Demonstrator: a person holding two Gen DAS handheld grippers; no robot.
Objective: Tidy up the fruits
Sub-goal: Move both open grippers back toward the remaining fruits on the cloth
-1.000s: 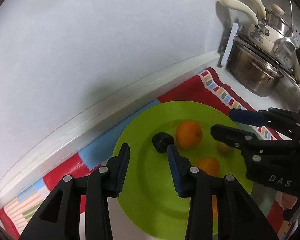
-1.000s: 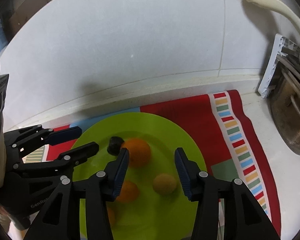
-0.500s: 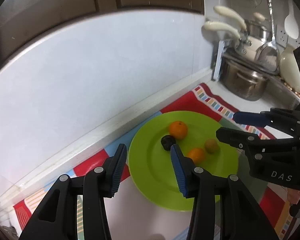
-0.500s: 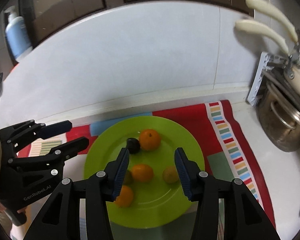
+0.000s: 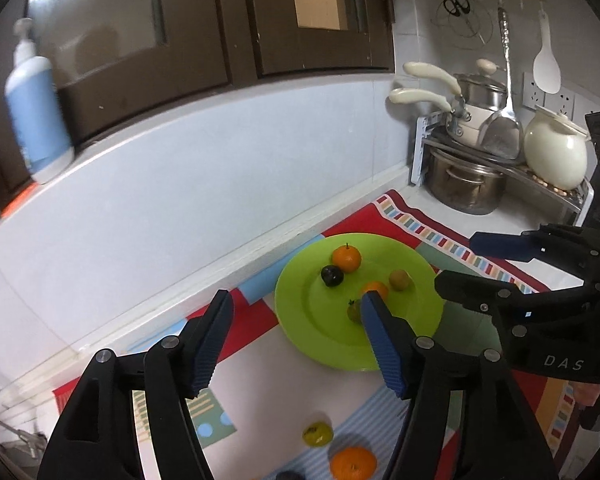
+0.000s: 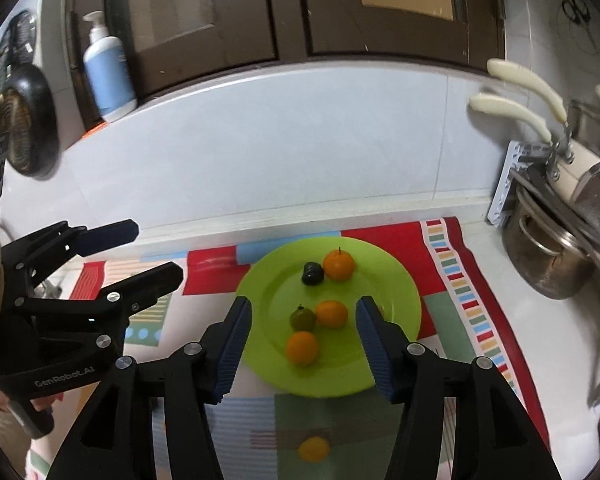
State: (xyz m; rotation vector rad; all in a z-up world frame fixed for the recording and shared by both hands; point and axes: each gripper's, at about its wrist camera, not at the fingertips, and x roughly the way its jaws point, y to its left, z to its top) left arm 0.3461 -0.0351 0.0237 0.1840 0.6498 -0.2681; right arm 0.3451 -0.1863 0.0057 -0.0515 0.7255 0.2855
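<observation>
A green plate (image 6: 276, 292) on the patterned mat holds a stemmed orange (image 6: 339, 265), a dark plum (image 6: 313, 273), a green fruit (image 6: 303, 319) and two more oranges (image 6: 331, 314). A tan fruit (image 5: 399, 280) lies on its right side. Off the plate, near the mat's front, lie a yellow-green fruit (image 5: 318, 433) and an orange (image 5: 353, 462). My left gripper (image 5: 297, 300) hangs above and in front of the plate, jaws opening, nothing between them. My right gripper (image 6: 304, 304) hovers beside it, jaws opening and empty too.
A rack with steel pots (image 5: 464, 188) and a cream ceramic pot (image 5: 556, 152) stands at the back right. A blue soap bottle (image 6: 108, 76) sits on the window ledge. The tiled wall runs close behind the colourful mat (image 6: 460, 280).
Both grippers have pulled back and up from the plate, so it looks smaller and loose fruit shows in front. Both pairs of jaws stand wider than before.
</observation>
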